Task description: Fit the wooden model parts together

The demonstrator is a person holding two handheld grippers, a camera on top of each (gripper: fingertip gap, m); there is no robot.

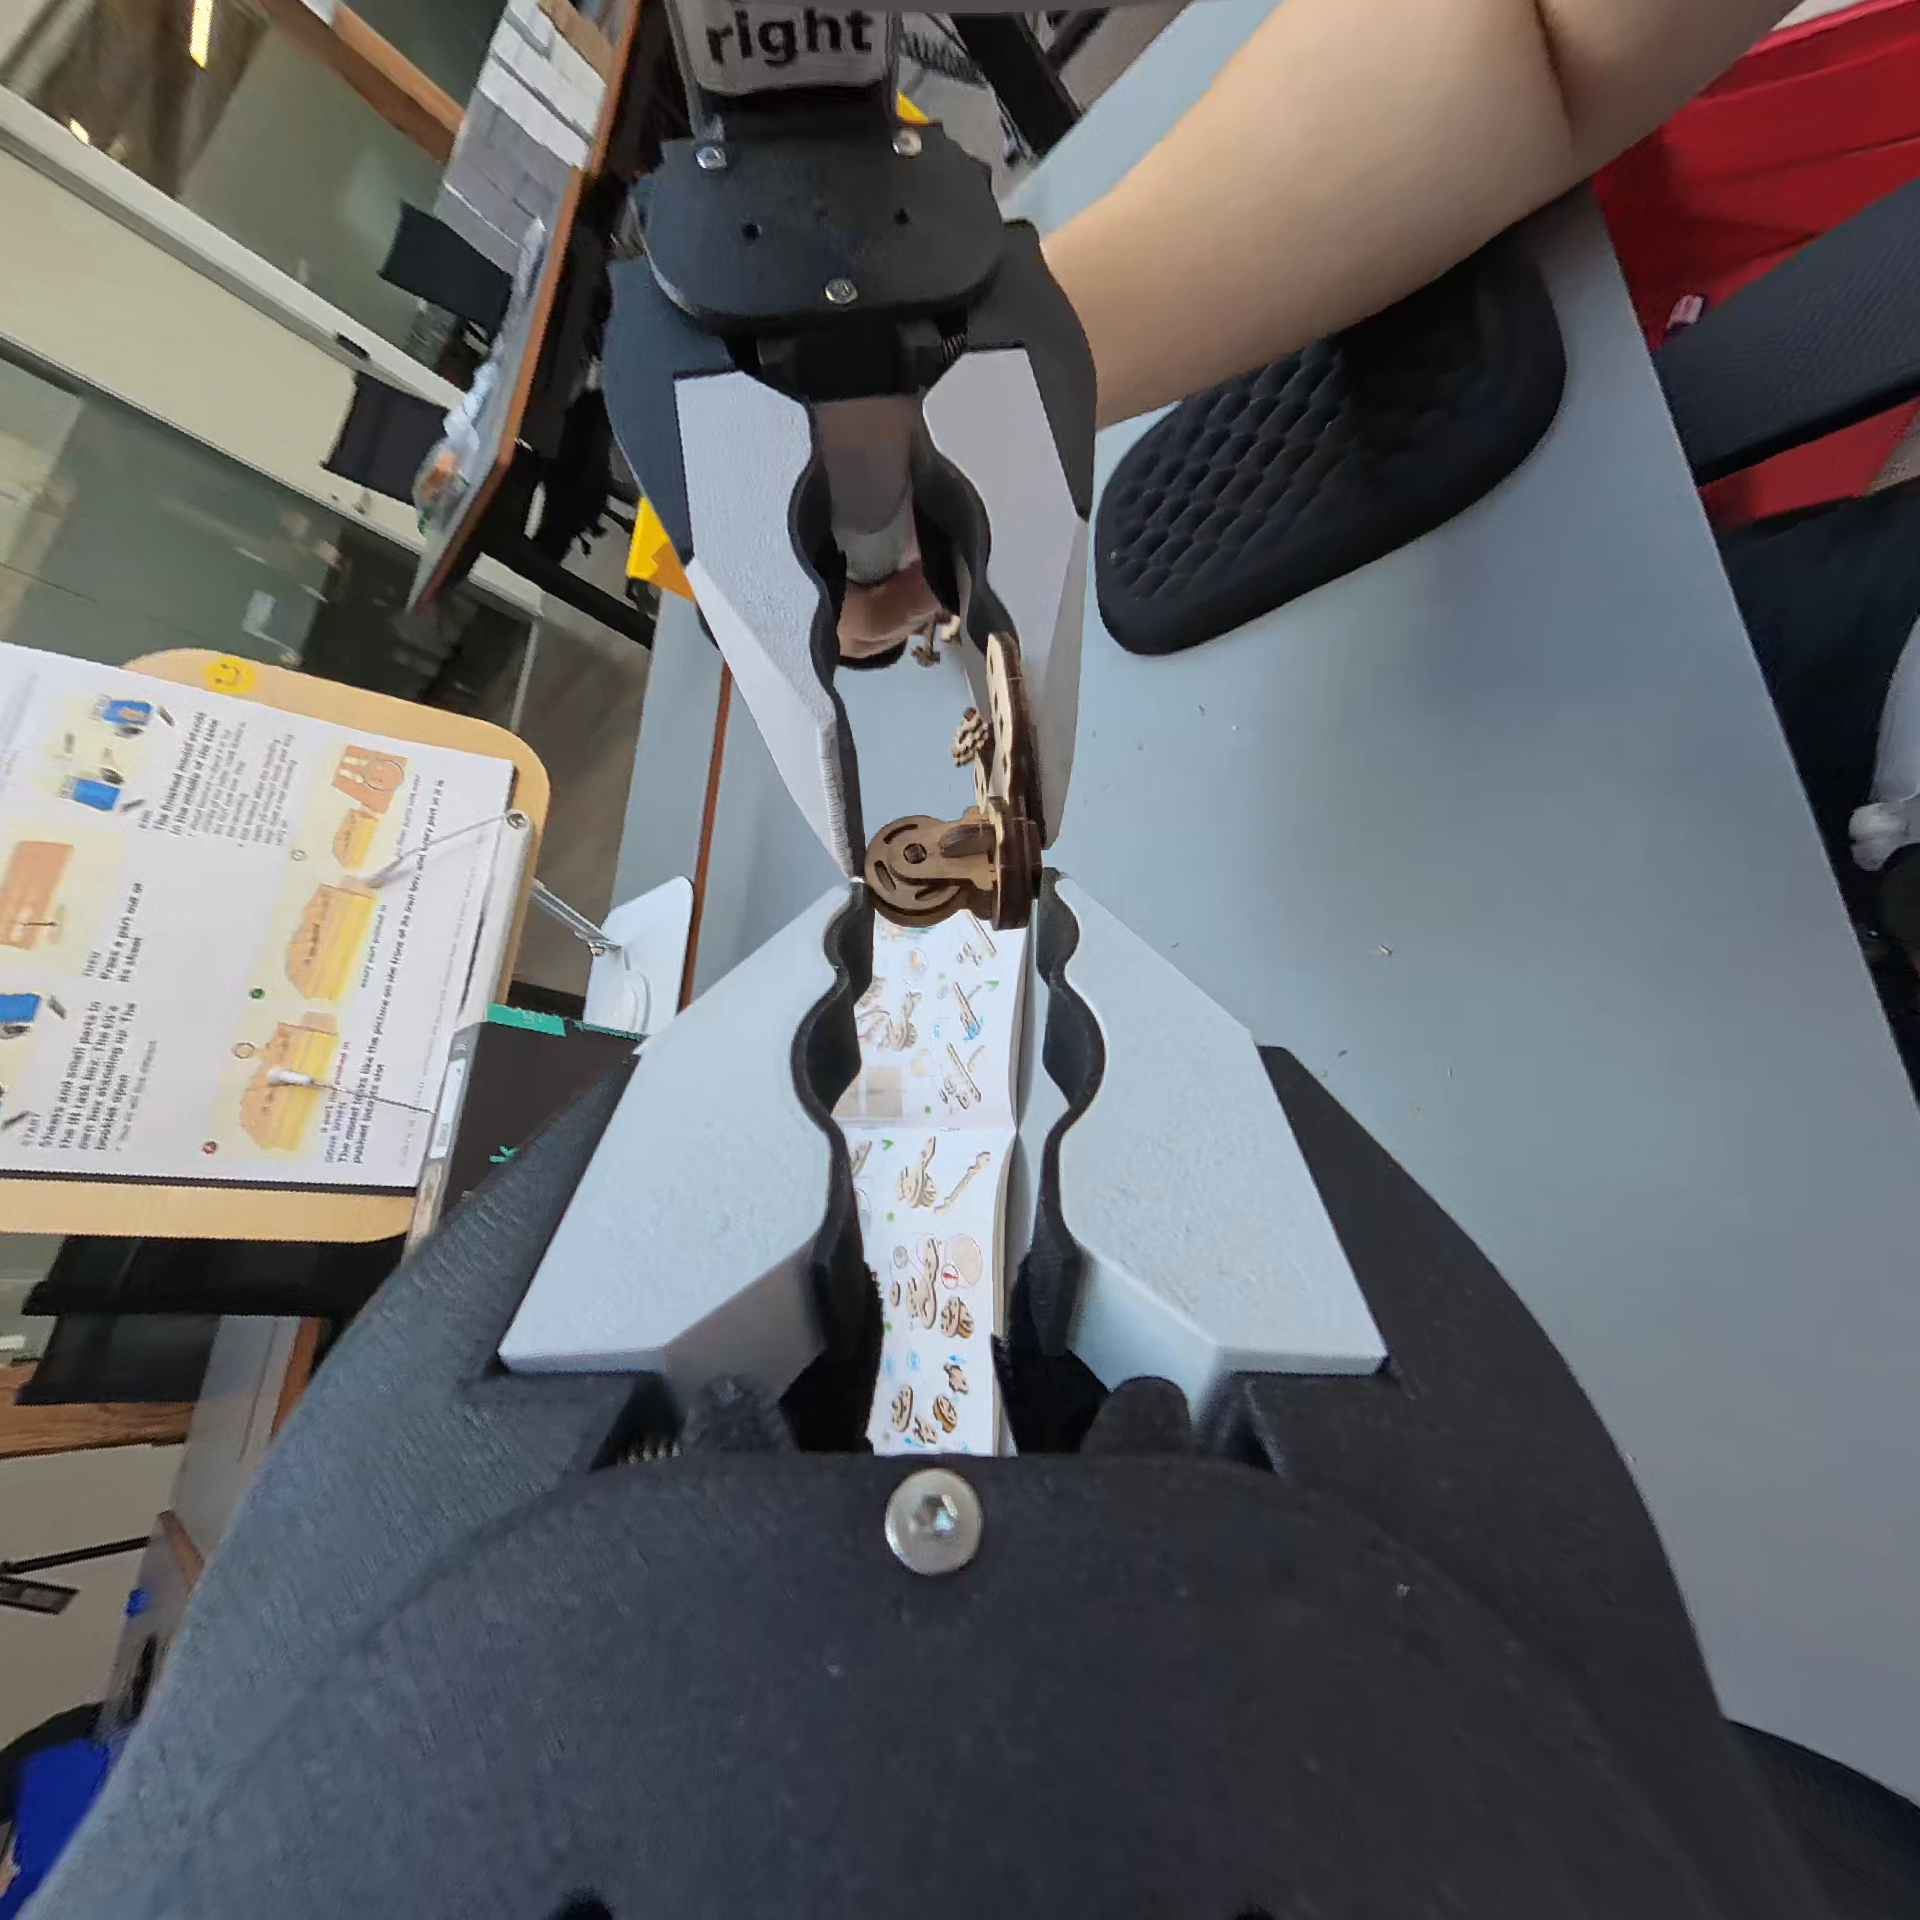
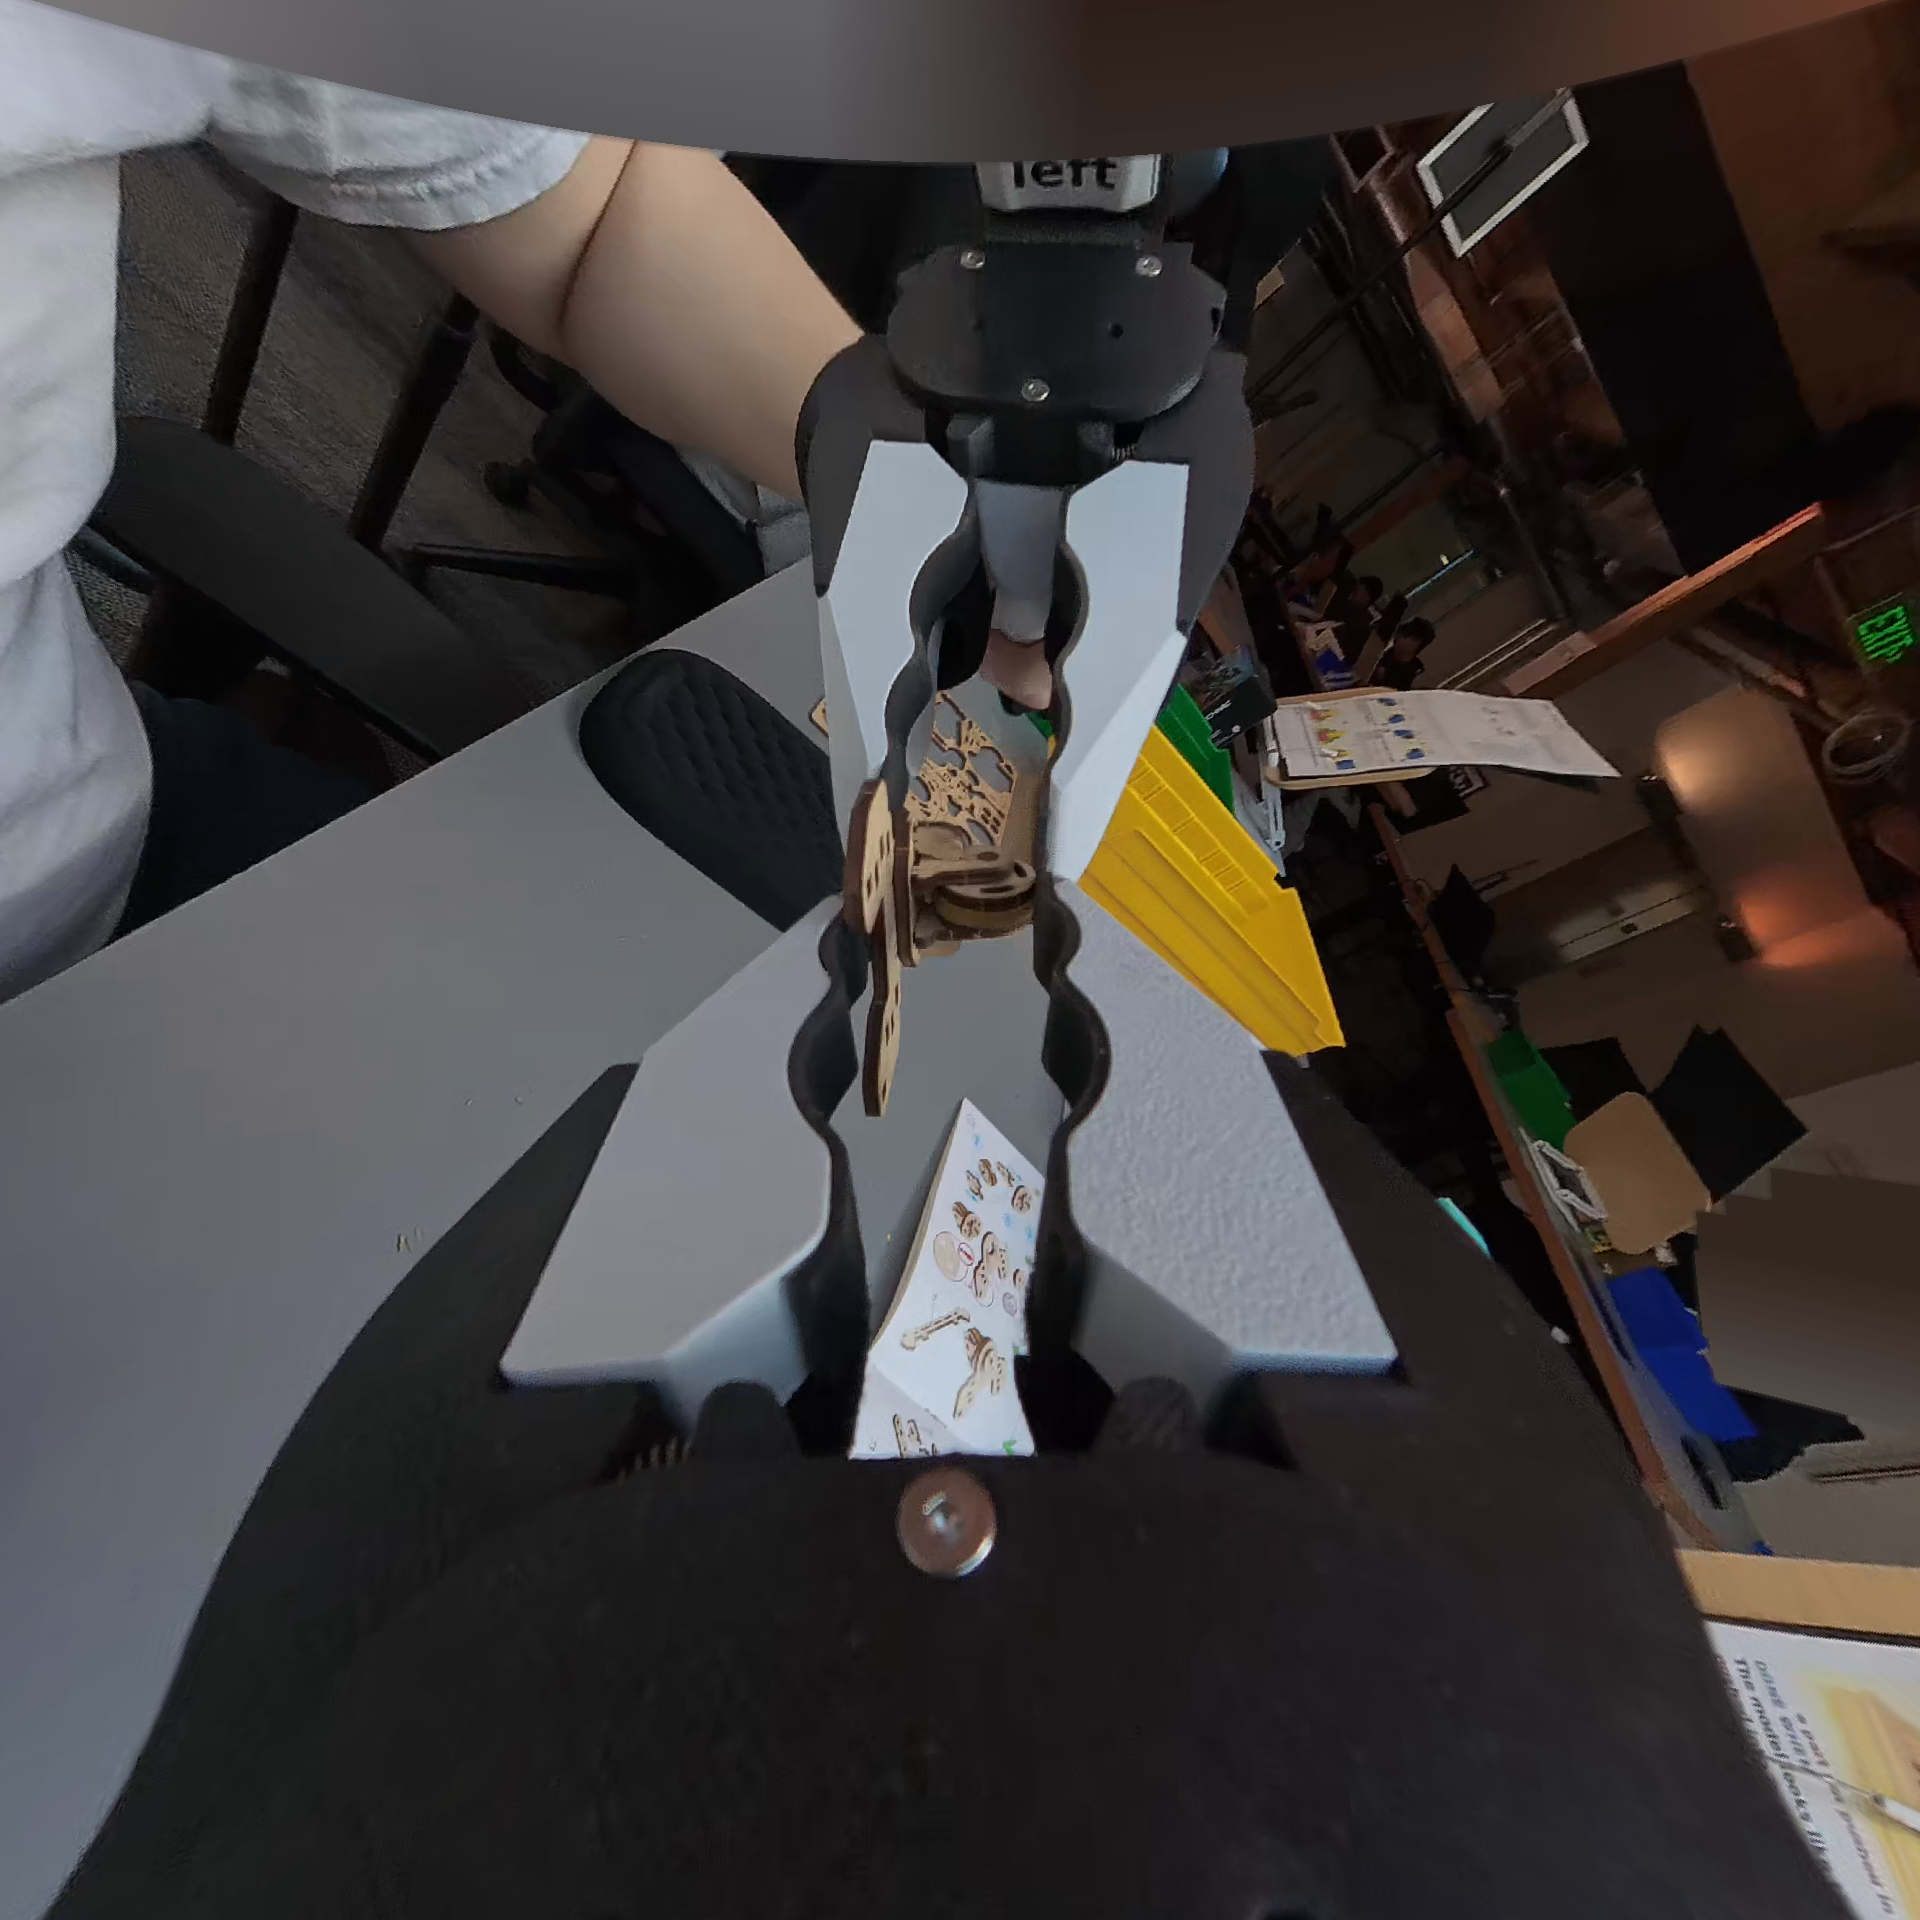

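A small wooden assembly hangs in the air between my two grippers, which meet tip to tip. It is a flat slotted plate (image 1: 1006, 727) with a round wheel (image 1: 912, 883) on a short axle at its side. My left gripper (image 1: 951, 906) is shut on the wheel end. My right gripper (image 1: 945, 847) comes from the far side, shut on the plate, which lies along one finger. In the right wrist view the plate (image 2: 878, 966) runs along the left finger of my right gripper (image 2: 945, 916), and the wheel (image 2: 982, 896) sits at the tips of my left gripper (image 2: 961, 831).
An instruction booklet (image 1: 935, 1195) lies on the grey table (image 1: 1455, 1039) under the grippers. A black mesh pad (image 1: 1320, 488) lies nearby. Yellow bins (image 2: 1205, 894) stand behind. A clipboard with a picture sheet (image 1: 239, 935) is at the left. A person's forearm (image 1: 1351, 229) reaches over the table. My left and right fingertips are right by each other.
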